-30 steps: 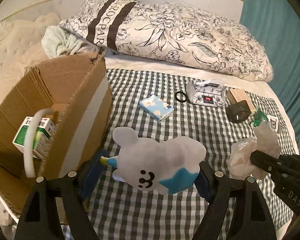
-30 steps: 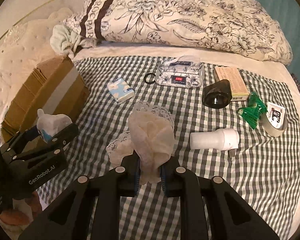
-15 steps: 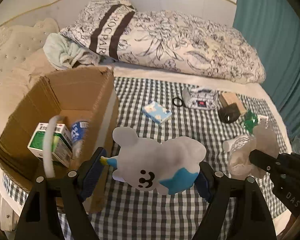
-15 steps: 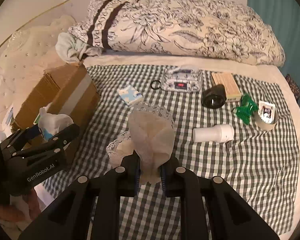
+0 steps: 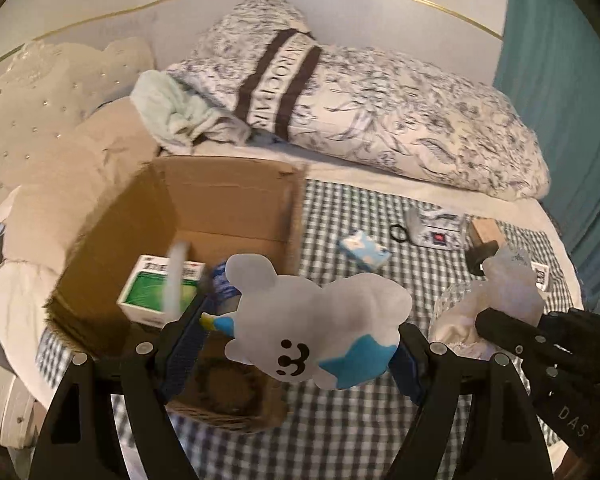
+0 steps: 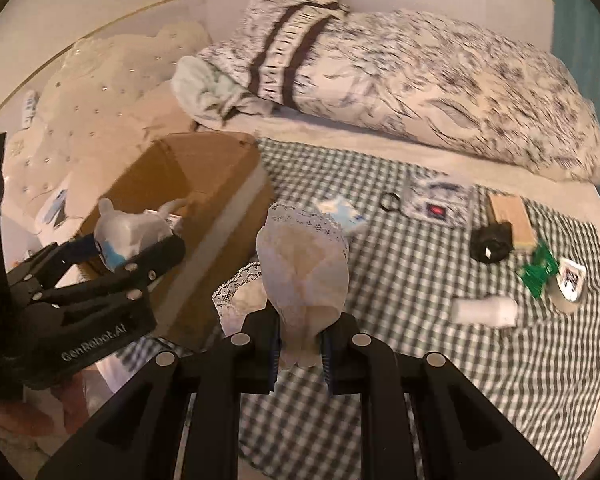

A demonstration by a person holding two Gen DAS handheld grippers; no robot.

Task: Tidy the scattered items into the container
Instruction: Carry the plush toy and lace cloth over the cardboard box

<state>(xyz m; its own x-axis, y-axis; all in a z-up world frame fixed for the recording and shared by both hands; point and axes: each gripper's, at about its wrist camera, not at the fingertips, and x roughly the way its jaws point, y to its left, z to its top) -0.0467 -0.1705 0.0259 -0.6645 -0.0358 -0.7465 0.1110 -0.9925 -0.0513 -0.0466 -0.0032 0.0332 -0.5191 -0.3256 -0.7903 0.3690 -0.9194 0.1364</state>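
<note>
Already two items are off the bed and on their way: nearest the camera, the left gripper (image 5: pixel 296 344) is clamped wide across a grey-and-blue plush toy (image 5: pixel 316 328), which hangs at the near corner of the cardboard box (image 5: pixel 228 196), partly over its opening. Just to the right of the box's near side, the right gripper (image 6: pixel 300 344) is pinched close on a beige lace-trimmed cloth (image 6: pixel 304 268) held above the checked blanket (image 6: pixel 400 340), not yet over the box. Inside the box a green-and-white carton (image 5: pixel 156 292) lies on the floor with something blue beside it, so part of the tidying is done, by my reading. Much is left, all to the right of the box on the blanket: a white cylinder (image 6: pixel 484 310), a small blue packet (image 5: pixel 364 250) close to the box's right wall, a black ring (image 5: pixel 399 233), a patterned tissue pack (image 6: pixel 440 200), a black round object (image 6: pixel 490 242), a tan block (image 6: pixel 510 216), some green clips (image 6: pixel 540 270) and a tape roll (image 6: pixel 570 282) farthest from the box. Beyond the box, a floral pillow (image 5: pixel 400 120) and a pale green towel (image 5: pixel 172 116) lie at the head of the bed; whether they count as clutter I cannot tell. I judge the job less than half finished.
</note>
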